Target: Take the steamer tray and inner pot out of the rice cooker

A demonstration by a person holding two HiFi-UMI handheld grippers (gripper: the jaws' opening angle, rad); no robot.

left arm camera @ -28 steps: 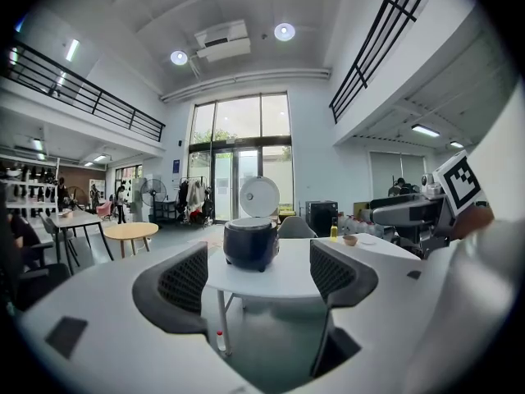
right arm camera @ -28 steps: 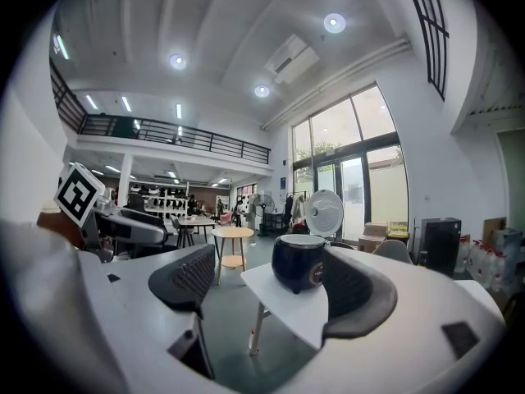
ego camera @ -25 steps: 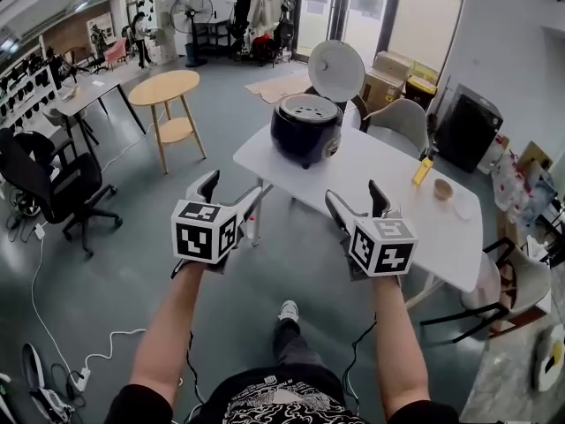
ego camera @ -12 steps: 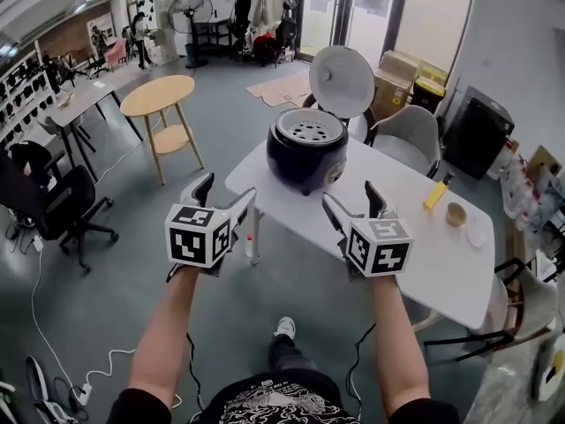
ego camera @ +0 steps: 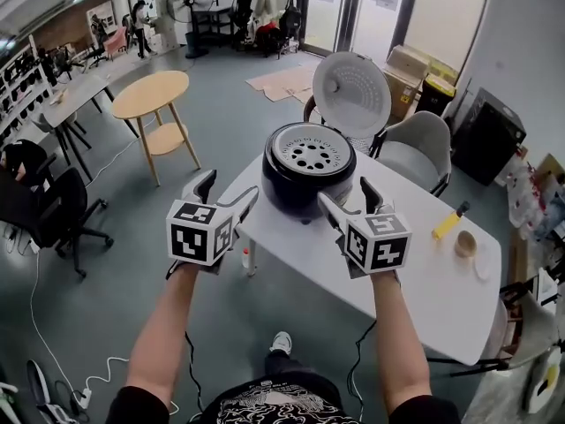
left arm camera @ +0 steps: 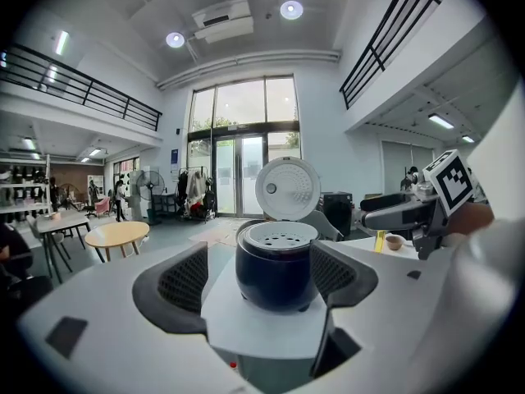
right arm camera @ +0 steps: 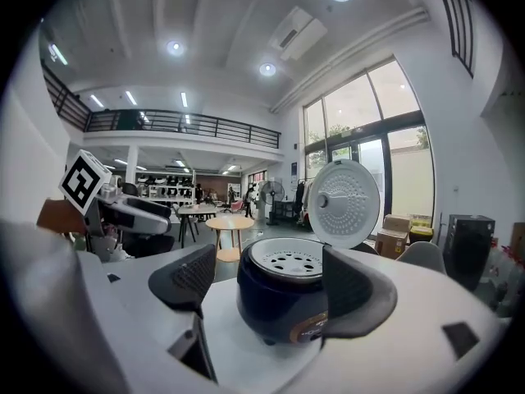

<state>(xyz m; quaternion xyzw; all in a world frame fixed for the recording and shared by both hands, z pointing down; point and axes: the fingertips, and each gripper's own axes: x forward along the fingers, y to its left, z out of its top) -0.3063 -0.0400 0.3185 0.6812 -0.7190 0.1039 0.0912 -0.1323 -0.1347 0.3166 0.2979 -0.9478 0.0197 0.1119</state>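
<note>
Head view, left claw [ego camera: 231, 186], right claw [ego camera: 346, 191] outstretched

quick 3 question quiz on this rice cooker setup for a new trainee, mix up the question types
1. True or false: the lid of the rice cooker stands open.
2. What sits in the top of the cooker? A) a perforated steamer tray B) a ladle C) a folded towel
3. Fill in the blank: the left claw and the right claw both have their jaws ____, with nothing held between them.

Key: 1 true; 2 A; 3 open (apart)
</note>
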